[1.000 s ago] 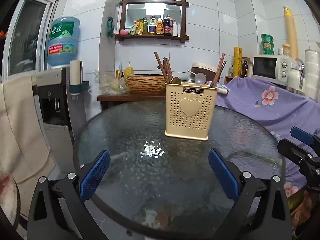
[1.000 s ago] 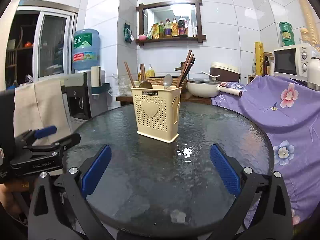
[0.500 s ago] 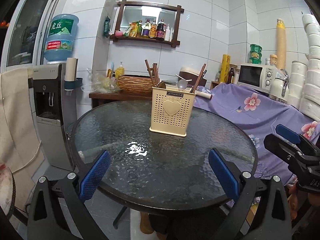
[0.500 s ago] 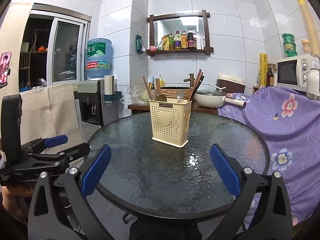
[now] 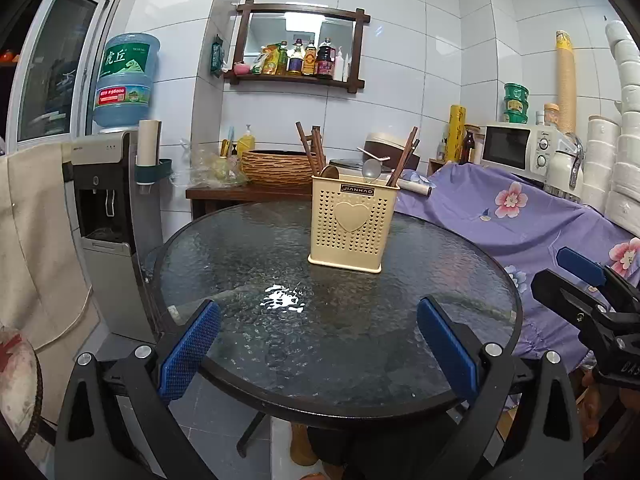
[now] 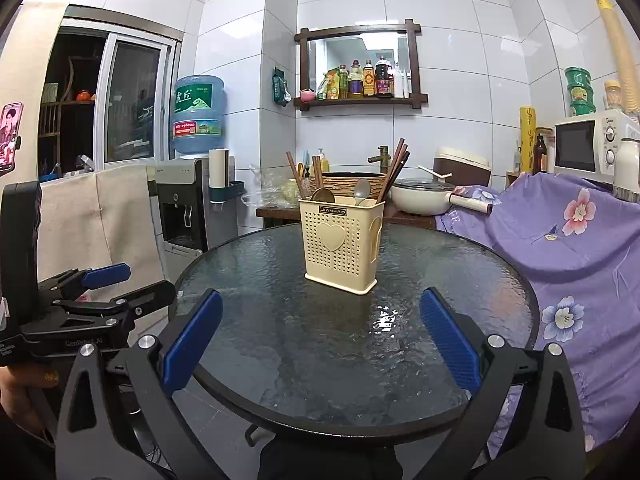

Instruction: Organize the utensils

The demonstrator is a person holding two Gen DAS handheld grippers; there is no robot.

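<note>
the cream utensil holder [image 5: 352, 226] stands upright on the round glass bench [image 5: 280, 320], set toward the far half of the top and well in from every part of the dark rim. in it, brown chopsticks [image 5: 312, 148] lean out at the far left corner, another bunch of chopsticks [image 5: 406, 152] leans out at the right, and a wooden spoon [image 5: 330, 171] and a metal spoon [image 5: 372, 169] show just above its rim.

the left gripper [image 5: 318, 346] is held at the near edge of the bench, its blue-padded fingers [image 5: 188, 350] spread wide and released, holding nothing. the right gripper [image 6: 320, 346] sits likewise at the near rim, fingers [image 6: 450, 346] wide apart and empty. from the left wrist view the right gripper [image 5: 588, 292] shows off the bench's right side, over the purple flowered cloth [image 5: 520, 216]; from the right wrist view the left gripper [image 6: 92, 300] is off the bench's left side, near the beige cloth [image 6: 100, 216].

the glass between the near rim and the holder is bare apart from a light glare. past the far rim stand a water dispenser [image 5: 108, 216] at left and a low wooden shelf with a woven basket [image 5: 276, 168]; the purple cloth comes close to the bench's right edge.
</note>
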